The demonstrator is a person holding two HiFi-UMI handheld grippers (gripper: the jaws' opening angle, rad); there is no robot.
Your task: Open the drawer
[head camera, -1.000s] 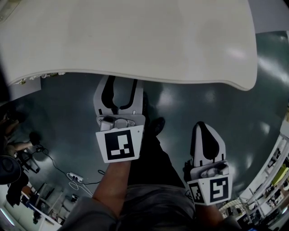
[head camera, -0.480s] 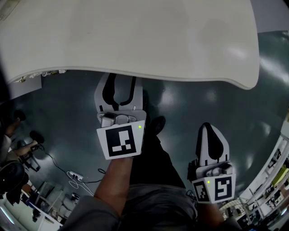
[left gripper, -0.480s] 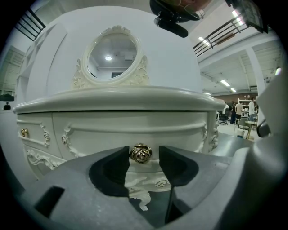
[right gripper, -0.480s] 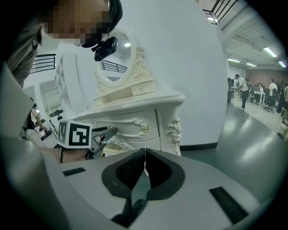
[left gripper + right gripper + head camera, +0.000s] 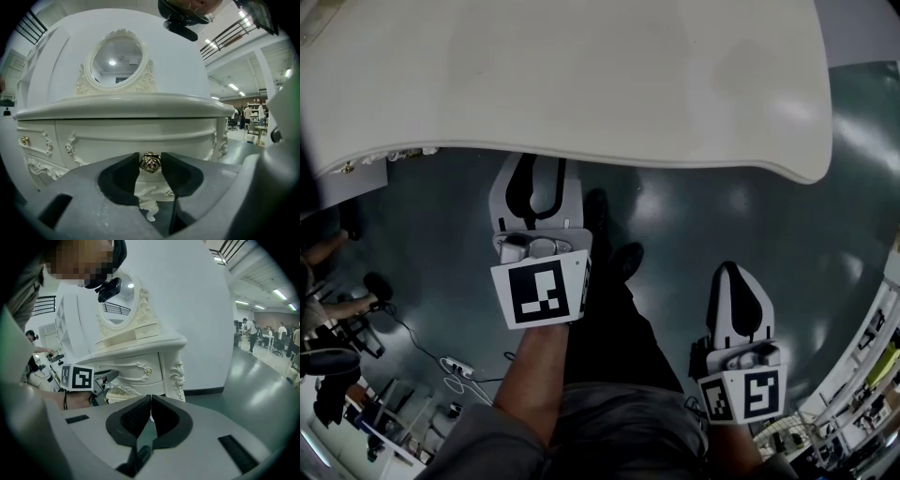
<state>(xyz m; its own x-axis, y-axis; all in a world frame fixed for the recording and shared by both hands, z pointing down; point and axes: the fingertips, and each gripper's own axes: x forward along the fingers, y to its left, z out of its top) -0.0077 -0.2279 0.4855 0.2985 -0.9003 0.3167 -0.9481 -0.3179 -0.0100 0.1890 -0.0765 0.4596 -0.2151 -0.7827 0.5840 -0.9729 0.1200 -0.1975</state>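
Note:
The white dressing table [image 5: 581, 75] fills the top of the head view, and its carved drawer front [image 5: 140, 138] faces me in the left gripper view. My left gripper [image 5: 150, 165] reaches under the tabletop's edge. Its jaws have just been closing and now press on both sides of the gold rose-shaped drawer knob [image 5: 150, 162]. In the head view its fingertips are partly hidden under the tabletop, where the left gripper [image 5: 541, 173] shows. My right gripper [image 5: 737, 281] hangs lower right, away from the table, and the right gripper [image 5: 150, 403] is shut with nothing in it.
An oval mirror [image 5: 117, 58] stands on the tabletop. A second gold knob [image 5: 24, 139] sits on the drawer front further left. The dark green floor [image 5: 750, 206] lies below, with cables and gear at lower left [image 5: 455, 367]. People and desks stand far off at right [image 5: 269, 336].
The left gripper's jaws have drawn together from wide apart to a narrow gap. The left hand has edged slightly left in the head view. The right gripper has barely shifted.

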